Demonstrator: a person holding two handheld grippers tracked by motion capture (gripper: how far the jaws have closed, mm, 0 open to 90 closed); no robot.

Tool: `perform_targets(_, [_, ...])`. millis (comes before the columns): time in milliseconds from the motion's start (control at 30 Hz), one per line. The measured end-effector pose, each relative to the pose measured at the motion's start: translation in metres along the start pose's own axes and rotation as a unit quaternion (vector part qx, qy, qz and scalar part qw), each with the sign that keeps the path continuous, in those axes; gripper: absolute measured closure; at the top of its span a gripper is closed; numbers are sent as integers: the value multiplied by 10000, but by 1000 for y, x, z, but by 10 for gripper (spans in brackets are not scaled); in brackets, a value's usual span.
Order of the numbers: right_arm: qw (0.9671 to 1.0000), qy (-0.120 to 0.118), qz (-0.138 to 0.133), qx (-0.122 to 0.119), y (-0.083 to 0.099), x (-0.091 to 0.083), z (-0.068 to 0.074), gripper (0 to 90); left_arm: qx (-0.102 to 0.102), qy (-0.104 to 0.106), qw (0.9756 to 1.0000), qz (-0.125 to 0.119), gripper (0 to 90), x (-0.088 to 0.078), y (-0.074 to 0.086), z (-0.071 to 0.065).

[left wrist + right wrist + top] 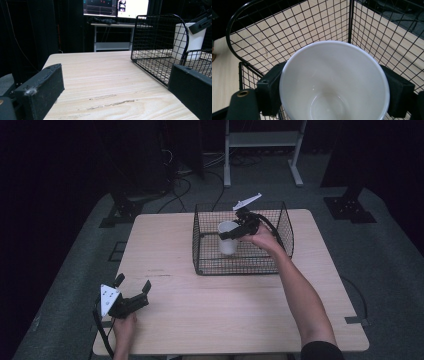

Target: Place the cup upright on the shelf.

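Black left gripper (132,290) with blocky jaws, grey triangular dotted plate, trailing black cable, black short sleeve (322,351)

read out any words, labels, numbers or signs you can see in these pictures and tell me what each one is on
None can be read.
Monitor behind the table: bright panels and lines, too small and blurred to read.
White cup, wire basket, table and both hand-held grippers: no lettering visible.

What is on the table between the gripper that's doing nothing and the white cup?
Bare tabletop, then the wire basket wall; the high view shows it between the left gripper and cup.
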State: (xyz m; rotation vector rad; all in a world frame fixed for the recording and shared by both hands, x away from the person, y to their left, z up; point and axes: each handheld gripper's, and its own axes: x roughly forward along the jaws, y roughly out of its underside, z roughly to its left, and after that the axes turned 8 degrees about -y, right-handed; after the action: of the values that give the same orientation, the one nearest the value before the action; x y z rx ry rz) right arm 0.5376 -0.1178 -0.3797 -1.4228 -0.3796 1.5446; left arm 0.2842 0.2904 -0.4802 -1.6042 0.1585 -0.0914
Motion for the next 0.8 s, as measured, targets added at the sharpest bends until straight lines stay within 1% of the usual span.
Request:
perform_targets(67, [10000, -24, -2, 40, 1, 1, -1, 183, 2, 2, 10000, 0, 0, 0, 0, 0])
perform_targets(233, [10000, -4, 53, 64, 3, 3, -4, 183, 4, 0, 10000, -2, 0, 0, 0, 0])
perform_targets(333, [9999, -12, 38, 126, 4, 2, -6, 183, 1, -1, 10000, -1, 0, 0, 0, 0])
perform_targets(400, [9999, 0, 74, 144, 4, 3, -7, 183, 6, 0, 10000, -5, 0, 0, 0, 0])
perform_targets(700, [9998, 54, 118, 160, 6, 4, -9, 183, 6, 1, 10000, -4, 0, 0, 0, 0])
perform_targets(800, [9996, 70, 172, 198, 8, 6, -11, 183, 7, 3, 10000, -6, 0, 0, 0, 0])
